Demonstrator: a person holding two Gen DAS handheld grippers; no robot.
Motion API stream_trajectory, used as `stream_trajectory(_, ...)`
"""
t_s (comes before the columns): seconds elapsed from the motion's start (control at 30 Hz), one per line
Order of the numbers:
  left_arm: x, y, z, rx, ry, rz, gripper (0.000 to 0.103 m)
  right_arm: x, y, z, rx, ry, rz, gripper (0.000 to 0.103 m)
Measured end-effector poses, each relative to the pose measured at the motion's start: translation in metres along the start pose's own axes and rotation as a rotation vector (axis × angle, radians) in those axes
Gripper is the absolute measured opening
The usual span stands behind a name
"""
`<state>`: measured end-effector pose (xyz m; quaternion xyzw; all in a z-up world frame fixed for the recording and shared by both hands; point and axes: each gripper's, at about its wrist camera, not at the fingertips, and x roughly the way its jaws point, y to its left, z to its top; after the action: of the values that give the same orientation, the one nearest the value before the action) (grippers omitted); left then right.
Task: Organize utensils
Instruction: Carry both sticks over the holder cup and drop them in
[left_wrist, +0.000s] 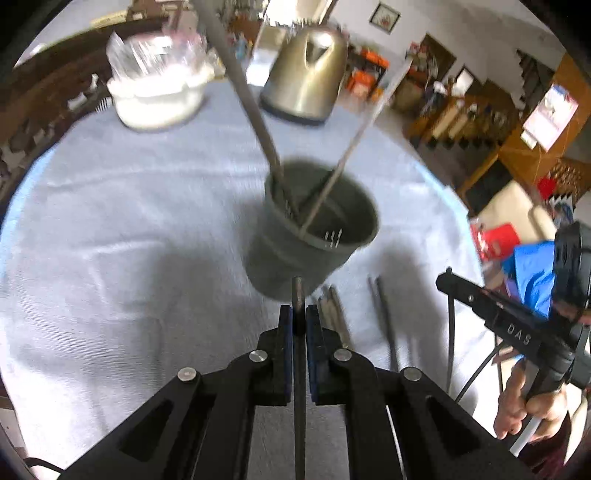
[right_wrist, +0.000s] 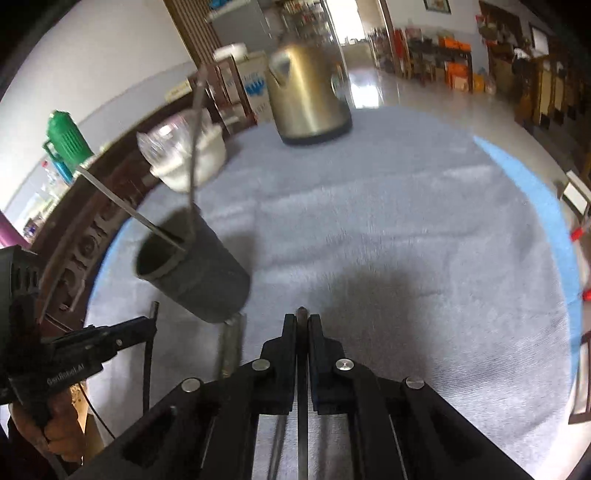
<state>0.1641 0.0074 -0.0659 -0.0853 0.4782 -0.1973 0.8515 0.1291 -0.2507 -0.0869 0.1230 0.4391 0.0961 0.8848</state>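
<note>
Two tongs (left_wrist: 299, 323), utensil handle (left_wrist: 297, 295) between.

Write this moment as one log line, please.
left tongs: shut on utensil | right tongs: shut on utensil | cup: two utensils inside

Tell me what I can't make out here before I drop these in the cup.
- Left gripper: which utensil it holds; the working end runs off the bottom edge of the left wrist view.
- Right gripper: same; its own jaws hide the piece in the right wrist view.
- Cup: blurred, so its utensils' heads are unclear.
- Utensils on the cloth: the left gripper's frame covers their near ends.
</note>
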Motion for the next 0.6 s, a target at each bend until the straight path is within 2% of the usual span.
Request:
stream_trajectory(0.27, -0.081, -0.007, 0.014, -0.016, -0.245, 0.015, 0.007, -0.072, 0.036, 0.014, -0.050, -0.237, 0.066, 0.006)
stream_trajectory(0.43, -0.125, -0.009, 0.014, -0.004, -0.416, 0.053, 0.007, -0.103, 0.050, 0.024, -0.025, -0.354, 0.110, 0.006)
stream_trajectory(0.6, -0.147, -0.017, 0.026, -0.002, -0.491, 0.049, 0.007, -0.128, 0.066, 0.040, -0.002, -0.468, 0.144, 0.006)
